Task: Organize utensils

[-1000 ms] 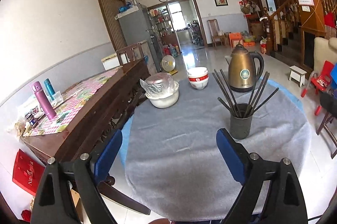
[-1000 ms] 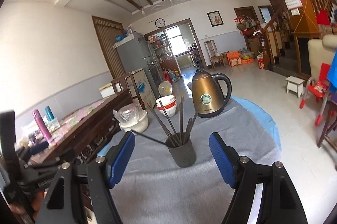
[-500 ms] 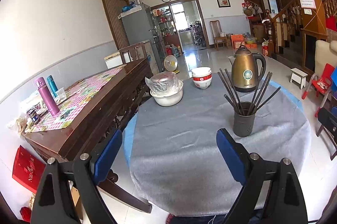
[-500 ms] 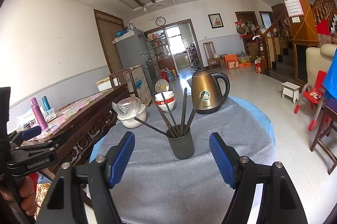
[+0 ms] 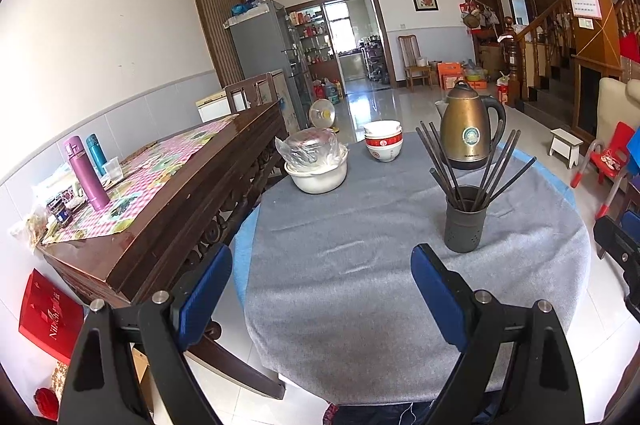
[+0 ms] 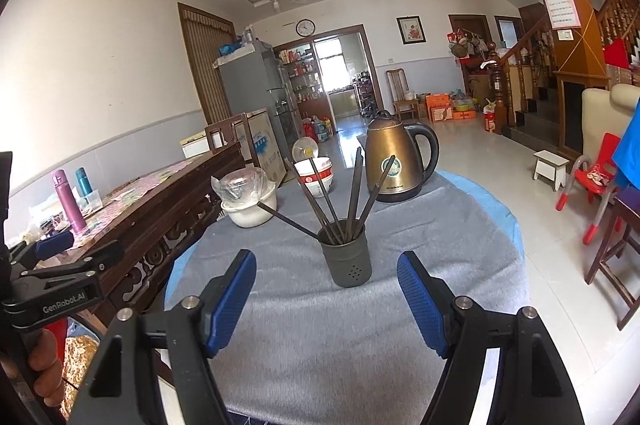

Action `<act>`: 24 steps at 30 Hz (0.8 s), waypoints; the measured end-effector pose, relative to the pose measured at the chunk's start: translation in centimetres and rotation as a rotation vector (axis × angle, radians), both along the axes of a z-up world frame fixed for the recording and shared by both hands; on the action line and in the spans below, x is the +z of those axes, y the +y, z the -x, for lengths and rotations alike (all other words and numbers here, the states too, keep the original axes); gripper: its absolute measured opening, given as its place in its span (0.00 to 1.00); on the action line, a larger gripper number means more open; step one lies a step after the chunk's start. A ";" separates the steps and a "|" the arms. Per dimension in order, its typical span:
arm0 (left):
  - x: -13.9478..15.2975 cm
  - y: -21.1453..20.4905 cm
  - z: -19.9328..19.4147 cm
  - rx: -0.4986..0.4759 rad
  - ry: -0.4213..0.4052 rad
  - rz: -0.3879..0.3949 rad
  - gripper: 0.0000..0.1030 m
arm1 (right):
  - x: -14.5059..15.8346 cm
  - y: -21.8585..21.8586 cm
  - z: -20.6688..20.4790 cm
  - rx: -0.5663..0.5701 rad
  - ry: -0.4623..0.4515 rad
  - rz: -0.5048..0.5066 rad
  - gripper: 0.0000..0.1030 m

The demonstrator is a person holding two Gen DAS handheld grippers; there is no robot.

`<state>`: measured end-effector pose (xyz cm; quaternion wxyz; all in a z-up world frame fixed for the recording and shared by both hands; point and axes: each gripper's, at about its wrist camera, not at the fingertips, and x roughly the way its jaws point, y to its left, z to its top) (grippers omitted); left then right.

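Two grippers and one round table make up our stock, listed from left to right. First, along the left wall, we note a wooden sideboard [image 5: 168, 209] bearing a pink flask [image 5: 82, 173], well apart from the work. Next, our left gripper [image 5: 320, 289] hangs released over the near edge of the grey tablecloth [image 5: 352, 265], jaws wide with nothing between them; we judge it is kept back to leave the way free. On the far side of the cloth we count a white pot with a wrapped lid [image 5: 316, 165], stacked bowls [image 5: 383, 144] and a bronze kettle [image 5: 468, 129], set back, it seems, to leave the near half as working room. Right of centre stands the dark holder [image 6: 347, 259], upright, with the chopsticks [image 6: 340, 197] in it. Their long axes run from the holder's mouth upward and fan outward: one leans far to the left, the rest rise steeply, tips up toward the kettle. We take the fan as loose, unsorted stowing. Last, our right gripper [image 6: 326, 299] points straight at the holder, jaws apart and empty, the holder near but untouched.
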<state>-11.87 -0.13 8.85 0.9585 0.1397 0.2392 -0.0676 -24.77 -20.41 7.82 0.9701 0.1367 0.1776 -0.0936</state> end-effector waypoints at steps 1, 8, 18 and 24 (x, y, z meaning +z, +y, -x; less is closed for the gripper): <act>0.0 0.0 0.0 -0.001 -0.002 0.000 0.88 | 0.0 0.0 0.1 -0.004 -0.001 -0.001 0.74; 0.0 -0.2 -0.1 -0.009 -0.003 -0.002 0.88 | 0.0 -0.4 0.3 -0.017 -0.003 -0.014 0.74; 0.1 -1.1 0.0 -0.029 0.000 -0.003 0.88 | 0.2 -1.3 0.7 -0.036 -0.012 -0.010 0.74; 0.1 -2.0 -0.2 -0.048 0.003 -0.006 0.88 | 0.2 -1.7 1.2 -0.055 -0.013 -0.002 0.74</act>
